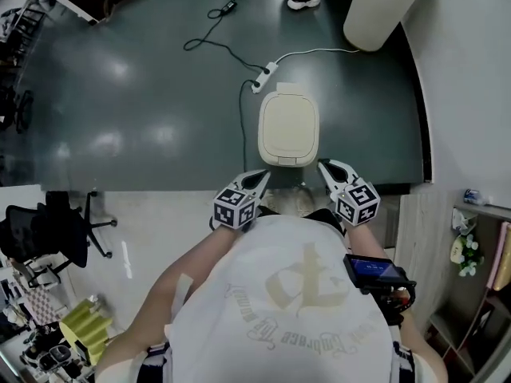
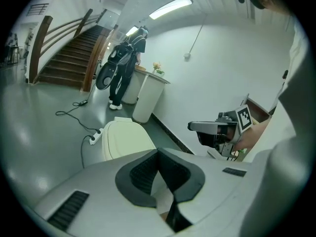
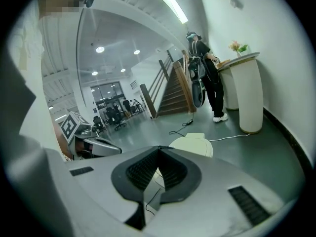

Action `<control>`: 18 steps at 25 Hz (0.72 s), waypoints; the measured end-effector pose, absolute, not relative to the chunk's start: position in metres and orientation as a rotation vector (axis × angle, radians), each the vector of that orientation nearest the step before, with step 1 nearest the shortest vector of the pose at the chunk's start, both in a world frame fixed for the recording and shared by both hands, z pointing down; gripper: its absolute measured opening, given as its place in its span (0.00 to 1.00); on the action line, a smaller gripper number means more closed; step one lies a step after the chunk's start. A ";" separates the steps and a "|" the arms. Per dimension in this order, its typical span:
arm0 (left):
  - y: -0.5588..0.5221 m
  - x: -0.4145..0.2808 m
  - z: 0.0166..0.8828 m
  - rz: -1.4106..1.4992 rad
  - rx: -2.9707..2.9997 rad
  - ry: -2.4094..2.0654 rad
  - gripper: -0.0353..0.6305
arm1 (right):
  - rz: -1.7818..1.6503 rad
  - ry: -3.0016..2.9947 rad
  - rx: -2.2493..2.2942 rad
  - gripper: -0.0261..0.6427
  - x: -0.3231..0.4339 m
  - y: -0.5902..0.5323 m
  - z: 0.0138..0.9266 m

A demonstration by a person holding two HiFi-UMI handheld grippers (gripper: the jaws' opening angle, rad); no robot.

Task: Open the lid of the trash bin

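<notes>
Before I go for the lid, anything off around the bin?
Nothing spilled or damaged. The trash bin stands upright, its lid shut and flat. One thing to note: a power strip and its cables lie loose on the floor just behind it.

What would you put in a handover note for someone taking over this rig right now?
Left gripper: jaws together, empty, held out in front of the person's chest.
Right gripper: jaws together, empty, level with the left one.
The cream plastic trash bin stands on the dark grey floor just ahead, in line between the two grippers. Its rounded lid lies flat and shut.
Done: nothing yet; neither gripper touches the bin.
Left: probably bring one gripper down to the lid's near edge and lift it open.
</notes>
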State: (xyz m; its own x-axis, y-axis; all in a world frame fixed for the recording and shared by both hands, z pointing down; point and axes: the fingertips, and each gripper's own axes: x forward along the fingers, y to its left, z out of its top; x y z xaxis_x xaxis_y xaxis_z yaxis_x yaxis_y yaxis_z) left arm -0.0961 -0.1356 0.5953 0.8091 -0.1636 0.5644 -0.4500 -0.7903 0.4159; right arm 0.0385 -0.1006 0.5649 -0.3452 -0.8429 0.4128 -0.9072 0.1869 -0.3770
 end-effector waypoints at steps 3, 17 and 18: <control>-0.142 -0.093 0.603 0.718 2.447 -0.391 0.07 | 0.880 -2.290 1.778 0.05 0.040 -0.103 0.568; -0.144 -0.056 0.646 0.877 2.459 -0.111 0.08 | 0.963 -2.127 1.948 0.05 0.050 -0.101 0.588; -0.142 -0.053 0.649 0.891 2.458 -0.092 0.08 | 0.967 -2.120 1.958 0.05 0.051 -0.101 0.588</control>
State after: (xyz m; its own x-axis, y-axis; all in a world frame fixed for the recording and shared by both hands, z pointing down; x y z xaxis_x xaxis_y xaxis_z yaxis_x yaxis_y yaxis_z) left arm -0.0534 -0.1418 0.6490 0.7814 0.1096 0.6143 -0.2323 -0.8626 0.4493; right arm 0.0512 -0.1010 0.5883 -0.1696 -0.8629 0.4761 -0.9251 -0.0272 -0.3788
